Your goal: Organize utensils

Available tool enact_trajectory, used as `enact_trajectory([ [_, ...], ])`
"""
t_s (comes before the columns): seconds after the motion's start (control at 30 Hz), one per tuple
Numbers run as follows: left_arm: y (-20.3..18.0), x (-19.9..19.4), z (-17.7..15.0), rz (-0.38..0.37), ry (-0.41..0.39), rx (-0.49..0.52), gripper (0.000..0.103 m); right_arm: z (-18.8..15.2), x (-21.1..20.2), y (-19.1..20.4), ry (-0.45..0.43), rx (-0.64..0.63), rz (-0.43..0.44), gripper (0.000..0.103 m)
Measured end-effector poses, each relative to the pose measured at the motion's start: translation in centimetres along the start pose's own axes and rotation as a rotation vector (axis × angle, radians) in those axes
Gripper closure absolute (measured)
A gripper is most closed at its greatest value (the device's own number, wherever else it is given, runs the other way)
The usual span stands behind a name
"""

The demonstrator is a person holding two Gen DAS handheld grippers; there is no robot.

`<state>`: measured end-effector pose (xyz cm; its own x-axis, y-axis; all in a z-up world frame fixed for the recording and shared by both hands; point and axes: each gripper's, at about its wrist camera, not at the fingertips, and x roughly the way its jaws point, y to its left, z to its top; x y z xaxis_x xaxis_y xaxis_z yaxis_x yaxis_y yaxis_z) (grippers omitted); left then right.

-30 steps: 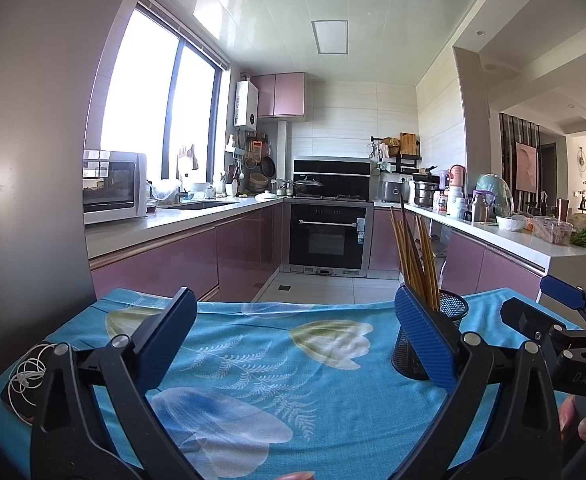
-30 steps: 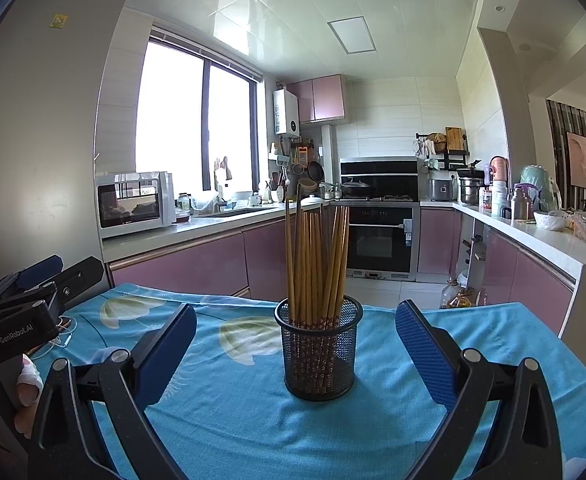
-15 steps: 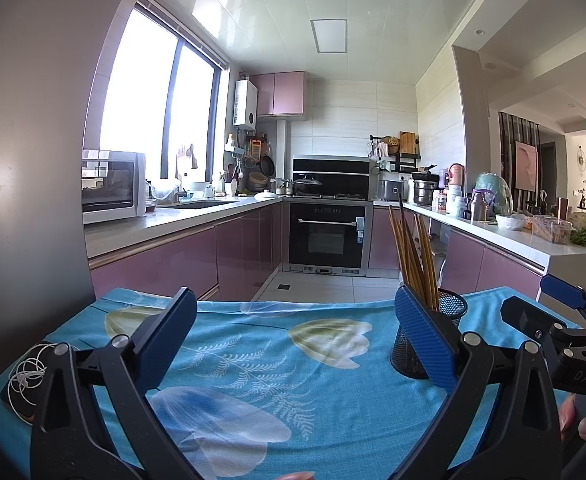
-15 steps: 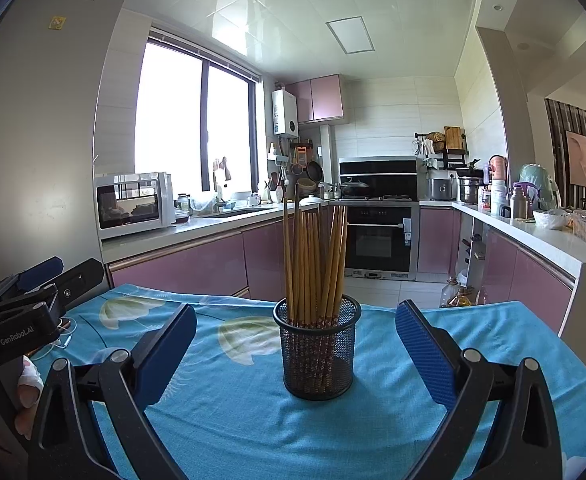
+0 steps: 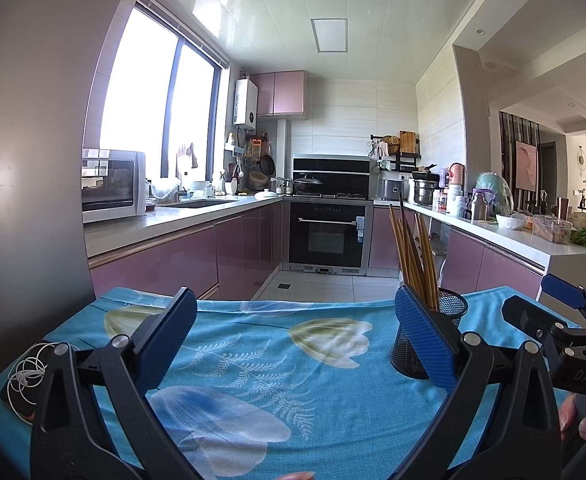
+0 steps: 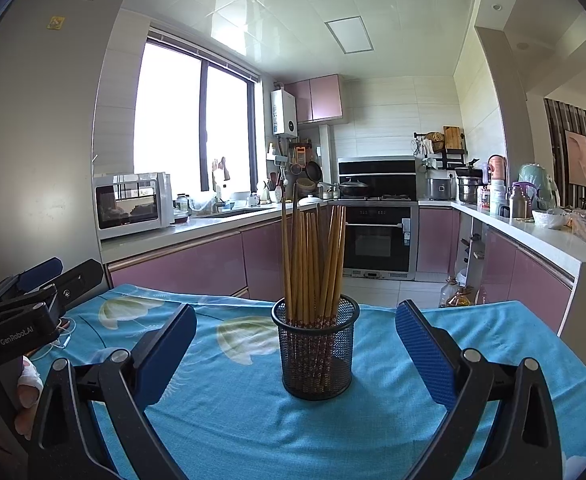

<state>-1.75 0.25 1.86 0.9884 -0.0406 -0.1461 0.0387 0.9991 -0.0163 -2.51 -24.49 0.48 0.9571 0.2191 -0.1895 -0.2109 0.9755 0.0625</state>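
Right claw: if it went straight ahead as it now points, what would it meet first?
Probably the black wire-mesh holder of brown wooden chopsticks, upright and centred between the open right claw fingers; its distance is unclear.

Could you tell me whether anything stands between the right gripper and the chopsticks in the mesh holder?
Nothing visible does. The right gripper is open, and only bare blue tablecloth lies between it and the mesh holder with the chopsticks standing in it.

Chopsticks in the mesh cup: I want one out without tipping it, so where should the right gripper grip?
Grip a chopstick near its exposed top, coming from above with the right gripper; they stand near upright, bases buried in the mesh cup.
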Motion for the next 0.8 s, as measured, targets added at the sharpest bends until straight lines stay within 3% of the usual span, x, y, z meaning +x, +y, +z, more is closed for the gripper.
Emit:
enact_trajectory([
  [0.8, -0.07, 0.03, -0.03, -0.001, 0.001, 0.001, 0.006, -0.05, 0.02, 0.01, 0.0, 0.0, -0.002, 0.007],
])
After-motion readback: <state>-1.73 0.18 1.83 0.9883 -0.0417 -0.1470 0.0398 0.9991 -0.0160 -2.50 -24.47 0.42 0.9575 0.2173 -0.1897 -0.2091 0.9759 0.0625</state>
